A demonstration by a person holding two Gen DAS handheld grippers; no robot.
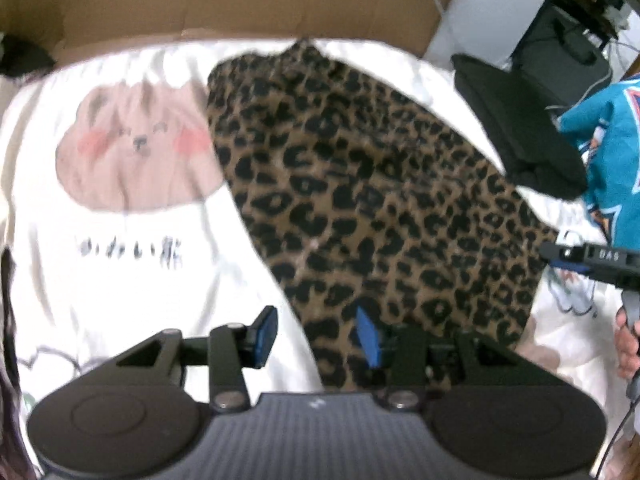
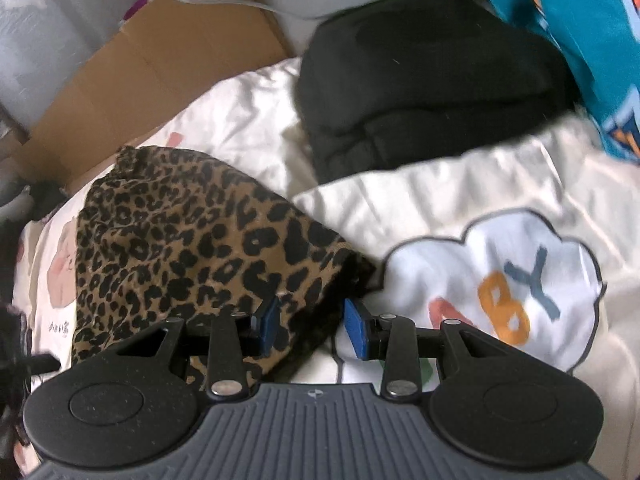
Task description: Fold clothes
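The bed (image 1: 120, 272), under a cartoon-print cover, carries the leopard-print garment (image 1: 372, 200) across its middle, running toward the far edge; a folded black garment (image 2: 424, 80) sits nearer the far right corner. Both the left gripper (image 1: 318, 338) and right gripper (image 2: 310, 330) hang open over its near hem. Best to pinch both near corners evenly before folding.

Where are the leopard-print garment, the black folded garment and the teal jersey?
Leopard-print garment (image 1: 360, 184): left wrist view, middle of the cloth.
Black folded garment (image 2: 424, 80): right wrist view, top surface.
Teal jersey (image 1: 612, 152): left wrist view, visible edge.
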